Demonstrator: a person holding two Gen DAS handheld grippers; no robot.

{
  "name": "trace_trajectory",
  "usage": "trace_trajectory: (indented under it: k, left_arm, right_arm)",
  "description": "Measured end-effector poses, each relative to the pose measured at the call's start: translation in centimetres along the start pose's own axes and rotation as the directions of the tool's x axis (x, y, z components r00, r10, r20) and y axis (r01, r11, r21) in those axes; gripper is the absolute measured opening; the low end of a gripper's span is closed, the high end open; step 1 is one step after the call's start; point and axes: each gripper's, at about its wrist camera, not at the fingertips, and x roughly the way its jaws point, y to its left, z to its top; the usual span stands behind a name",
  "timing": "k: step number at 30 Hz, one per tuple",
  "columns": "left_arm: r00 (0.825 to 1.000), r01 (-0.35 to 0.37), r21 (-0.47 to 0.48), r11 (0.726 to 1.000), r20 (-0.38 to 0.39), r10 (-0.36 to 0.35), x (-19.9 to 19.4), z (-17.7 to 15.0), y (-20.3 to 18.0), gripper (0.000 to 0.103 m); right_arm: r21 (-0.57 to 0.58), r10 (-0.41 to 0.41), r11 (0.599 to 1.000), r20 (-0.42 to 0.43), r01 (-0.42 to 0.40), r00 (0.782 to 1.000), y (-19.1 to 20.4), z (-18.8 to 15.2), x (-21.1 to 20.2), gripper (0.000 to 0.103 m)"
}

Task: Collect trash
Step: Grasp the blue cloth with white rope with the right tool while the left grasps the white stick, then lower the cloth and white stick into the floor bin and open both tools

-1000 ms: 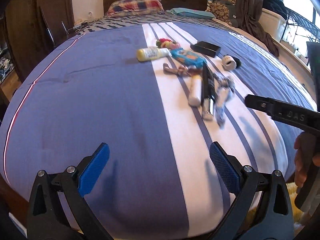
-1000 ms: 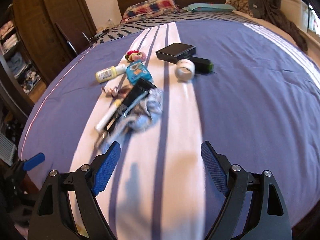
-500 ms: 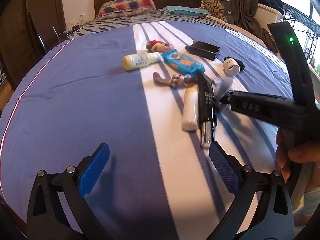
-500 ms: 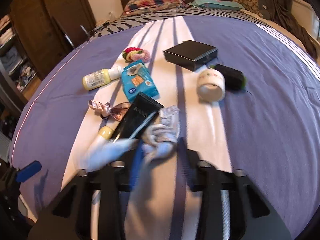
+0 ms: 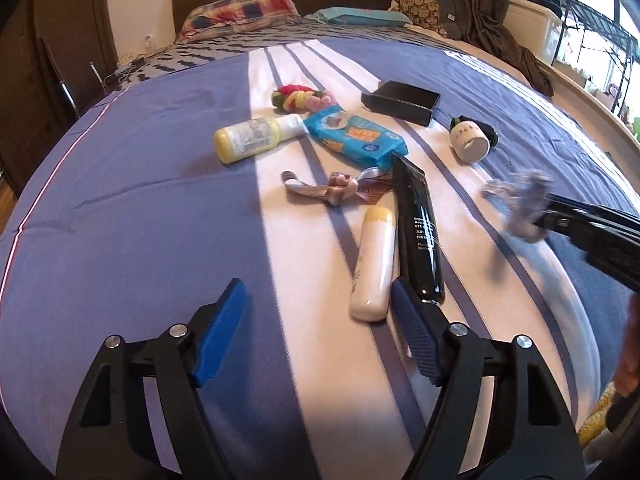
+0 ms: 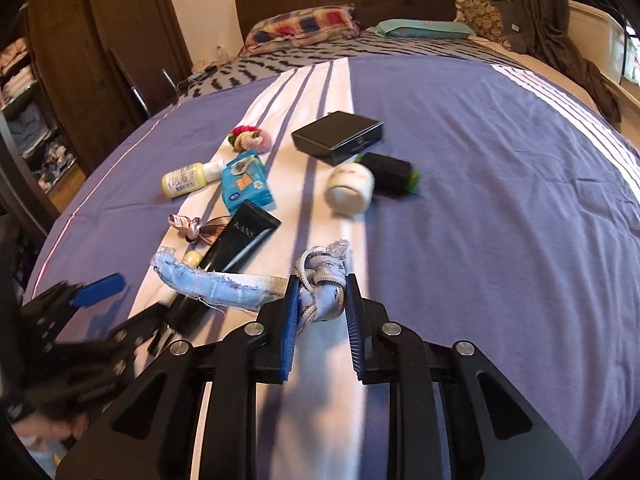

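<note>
Two grippers are working over the bed (image 6: 500, 208), and the nearer business is at the foot of it. In the right wrist view the right gripper (image 6: 322, 312) is clenching a frayed denim scrap (image 6: 324, 300) knotted with a bit of cord, its blue pads pressing both sides of the knot, while a long strip of the scrap is trailing off toward 9 o'clock over the white stripe. In the left wrist view that scrap (image 5: 520, 204) is showing blurred at 3 o'clock, hanging from the right gripper's tip.

The left gripper (image 5: 316, 332) is closing its jaws with nothing between them; its right pad (image 5: 416, 336) is sitting just beside the lower ends of the white tube (image 5: 374, 264) and the black tube (image 5: 420, 228), which are lying side by side. I cannot tell whether it is touching either.

Farther up, a knotted ribbon (image 5: 338, 190) is lying at 12 o'clock from the white tube. Beyond it are lying a yellow bottle (image 5: 250, 138) and a blue packet (image 5: 356, 136), touching at the bottle's cap. A white jar (image 5: 470, 140) is lying at 2 o'clock, against a dark spool (image 6: 392, 172). Hair ties (image 5: 300, 98) and a black box (image 5: 400, 102) are sitting farther still, with pillows (image 6: 300, 28) at the headboard.
</note>
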Motion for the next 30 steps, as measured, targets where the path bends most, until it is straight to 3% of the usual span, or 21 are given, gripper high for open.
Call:
trace_trajectory:
  k: [3, 6, 11, 13, 20, 30]
  left_arm:
    - [1.0, 0.024, -0.005, 1.0, 0.002, -0.024, 0.8, 0.6, -0.2, 0.069]
    - [0.999, 0.043, 0.002, 0.999, 0.001, -0.043, 1.5, 1.3, -0.5, 0.06]
    - [0.997, 0.074, 0.026, 0.997, -0.008, -0.074, 1.7, 1.7, -1.3, 0.026]
    - [0.997, 0.072, 0.029, 0.997, -0.013, -0.072, 1.5, 1.3, -1.6, 0.019]
    - [0.996, 0.086, 0.023, 0.996, -0.005, -0.086, -1.8, -1.3, -2.1, 0.018]
    - [0.993, 0.097, 0.008, 0.995, 0.069, -0.097, -10.7, -7.5, -2.7, 0.018]
  right_arm:
    - [0.003, -0.009, 1.0, 0.006, 0.009, 1.0, -0.6, -0.3, -0.5, 0.023]
    - [0.009, -0.012, 1.0, 0.007, 0.012, 1.0, -1.1, -0.5, -0.7, 0.023]
    - [0.02, 0.011, 1.0, -0.008, -0.01, 1.0, -1.3, -1.0, -0.7, 0.023]
    - [0.013, 0.012, 1.0, -0.002, -0.011, 1.0, -1.0, -1.4, -1.2, 0.023]
    - [-0.011, 0.026, 1.0, 0.027, -0.026, 0.999, 0.5, -3.1, -4.4, 0.023]
    - [-0.047, 0.053, 0.998, 0.046, -0.051, 0.998, 2.9, -7.6, -9.8, 0.023]
